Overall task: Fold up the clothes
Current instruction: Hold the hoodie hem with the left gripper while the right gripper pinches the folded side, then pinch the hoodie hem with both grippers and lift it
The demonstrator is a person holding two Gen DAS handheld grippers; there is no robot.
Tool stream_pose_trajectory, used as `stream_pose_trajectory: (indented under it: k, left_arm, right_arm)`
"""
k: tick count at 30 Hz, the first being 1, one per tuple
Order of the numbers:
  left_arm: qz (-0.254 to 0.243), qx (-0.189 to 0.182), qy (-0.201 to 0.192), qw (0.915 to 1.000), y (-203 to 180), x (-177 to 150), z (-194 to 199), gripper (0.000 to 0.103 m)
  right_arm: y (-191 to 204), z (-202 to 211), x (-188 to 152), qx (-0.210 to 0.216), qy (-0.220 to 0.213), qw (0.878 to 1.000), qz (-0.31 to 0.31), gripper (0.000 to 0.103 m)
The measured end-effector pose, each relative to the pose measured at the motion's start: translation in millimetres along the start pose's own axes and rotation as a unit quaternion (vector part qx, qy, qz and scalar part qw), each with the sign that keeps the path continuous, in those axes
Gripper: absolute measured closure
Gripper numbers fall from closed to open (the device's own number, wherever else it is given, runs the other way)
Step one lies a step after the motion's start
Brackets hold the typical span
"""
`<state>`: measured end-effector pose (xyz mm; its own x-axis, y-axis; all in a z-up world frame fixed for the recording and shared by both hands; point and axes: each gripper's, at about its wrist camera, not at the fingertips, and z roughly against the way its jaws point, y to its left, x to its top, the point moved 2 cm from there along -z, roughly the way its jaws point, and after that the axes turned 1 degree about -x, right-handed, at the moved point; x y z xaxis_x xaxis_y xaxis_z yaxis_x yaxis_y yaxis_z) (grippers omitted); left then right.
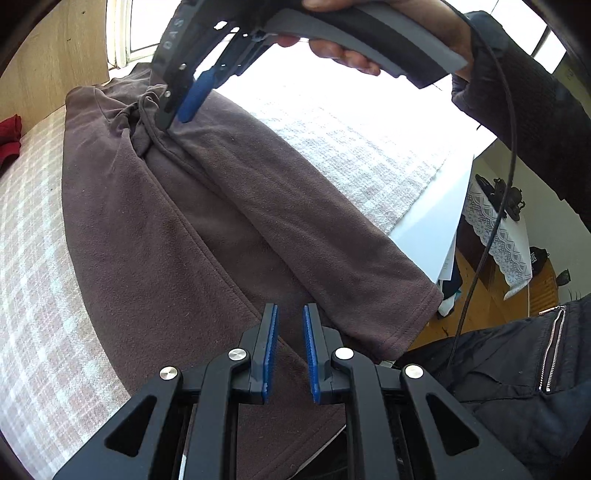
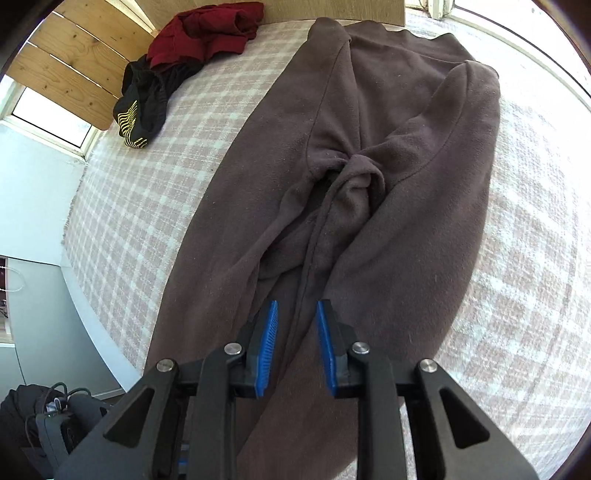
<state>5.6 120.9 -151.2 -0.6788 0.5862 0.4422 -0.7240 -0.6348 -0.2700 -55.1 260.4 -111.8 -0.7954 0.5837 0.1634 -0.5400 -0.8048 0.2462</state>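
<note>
A brown fleece garment (image 1: pixel 177 229) lies spread on a checked cloth (image 1: pixel 33 236), with one sleeve (image 1: pixel 325 236) folded across its body. My left gripper (image 1: pixel 290 314) is open and empty just above the garment's near end. My right gripper (image 1: pixel 179 110) shows in the left wrist view over the bunched collar, with its tips at the fabric. In the right wrist view my right gripper (image 2: pixel 297 310) is open above a seam of the garment (image 2: pixel 369 184), and nothing sits between its pads.
A red garment (image 2: pixel 207 33) and a black garment with yellow print (image 2: pixel 144 107) lie at the far end of the checked cloth (image 2: pixel 535 258) by a wooden headboard (image 2: pixel 70 59). The table's white edge (image 1: pixel 436 218) drops to a wooden floor. The person's dark-sleeved arm (image 1: pixel 532 110) is on the right.
</note>
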Motion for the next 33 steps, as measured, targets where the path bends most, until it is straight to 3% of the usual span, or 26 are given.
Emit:
stream_pose_trajectory:
  k: [4, 9, 14, 18, 22, 25, 26, 29, 33]
  left_arm:
    - [-0.020, 0.018, 0.010, 0.9996, 6, 7, 6, 0.090]
    - [-0.038, 0.035, 0.031, 0.9982, 11, 5, 8, 0.090]
    - [-0.060, 0.007, 0.058, 0.9965, 1, -6, -17, 0.091]
    - [-0.096, -0.005, 0.056, 0.9938, -19, -10, -36, 0.089]
    - [-0.102, -0.022, 0.041, 0.9936, -21, 1, -17, 0.087]
    - [-0.112, 0.005, 0.033, 0.9931, -13, 16, -7, 0.087]
    - [-0.117, 0.016, 0.030, 0.9926, -10, 19, -4, 0.087]
    - [-0.122, 0.037, 0.026, 0.9915, 0, 23, 2, 0.087]
    - [-0.090, 0.036, 0.039, 0.9946, 16, -2, 12, 0.087]
  right_arm:
    - [-7, 17, -72, -0.024, -0.009, 0.999, -0.026, 0.080]
    - [-2, -8, -142, -0.021, 0.011, 0.999, -0.033, 0.080]
    - [25, -19, -156, -0.066, -0.008, 0.998, 0.011, 0.071]
    - [29, 4, -174, -0.044, -0.026, 0.999, -0.006, 0.071]
    - [34, 2, -194, -0.025, -0.024, 0.999, -0.033, 0.071]
    - [46, -19, -203, -0.026, -0.004, 0.999, -0.034, 0.068]
    - [51, -22, -205, -0.026, 0.000, 0.999, -0.028, 0.060]
    - [61, -10, -210, -0.015, -0.012, 1.000, -0.011, 0.058]
    - [41, 19, -225, -0.075, -0.051, 0.995, -0.034, 0.058]
